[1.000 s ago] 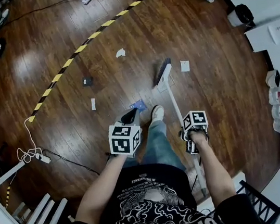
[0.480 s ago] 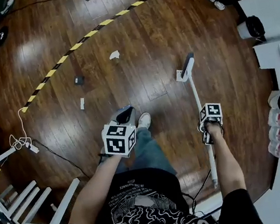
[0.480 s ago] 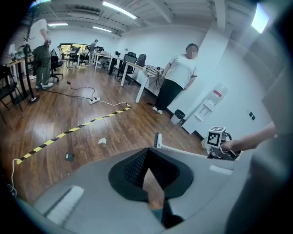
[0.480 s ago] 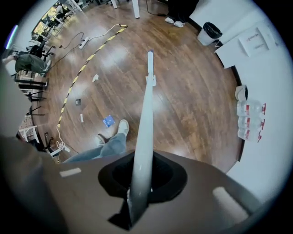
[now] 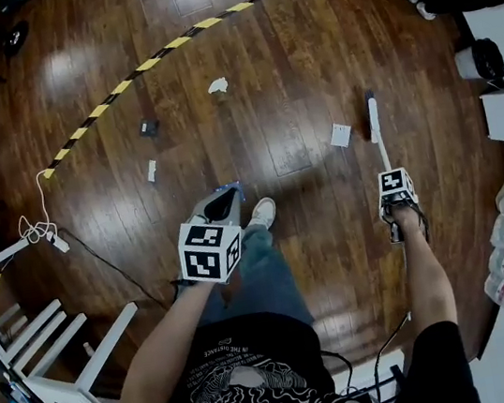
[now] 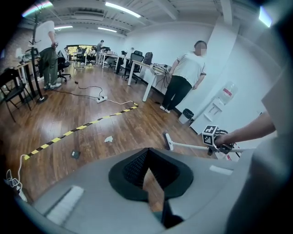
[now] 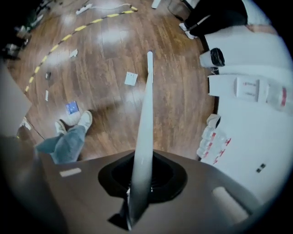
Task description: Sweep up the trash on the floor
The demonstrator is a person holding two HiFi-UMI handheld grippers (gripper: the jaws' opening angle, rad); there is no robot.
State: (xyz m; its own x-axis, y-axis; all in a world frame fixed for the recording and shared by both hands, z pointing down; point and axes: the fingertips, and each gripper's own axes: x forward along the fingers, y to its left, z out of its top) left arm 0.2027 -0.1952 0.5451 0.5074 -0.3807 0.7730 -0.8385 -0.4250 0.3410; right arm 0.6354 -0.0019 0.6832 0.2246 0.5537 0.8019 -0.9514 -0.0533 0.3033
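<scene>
Above floor (image 5: 285, 48), right gripper (image 7: 137, 201) clamps broom (image 7: 146, 114)

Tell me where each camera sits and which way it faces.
Head view: on the person's head, facing steeply down at the floor; shows torso, left gripper, right gripper.
Left gripper view: on the left gripper, facing out across the floor; shows the right forearm and the broom.
Right gripper view: on the right gripper, facing down the clamped broom handle; shows jeans, shoes.
Shared: head and right gripper views both show the white paper square.

Paper scrap (image 5: 341, 135) just left of broom (image 5: 373, 118); floor tape (image 5: 162, 51) beyond
</scene>
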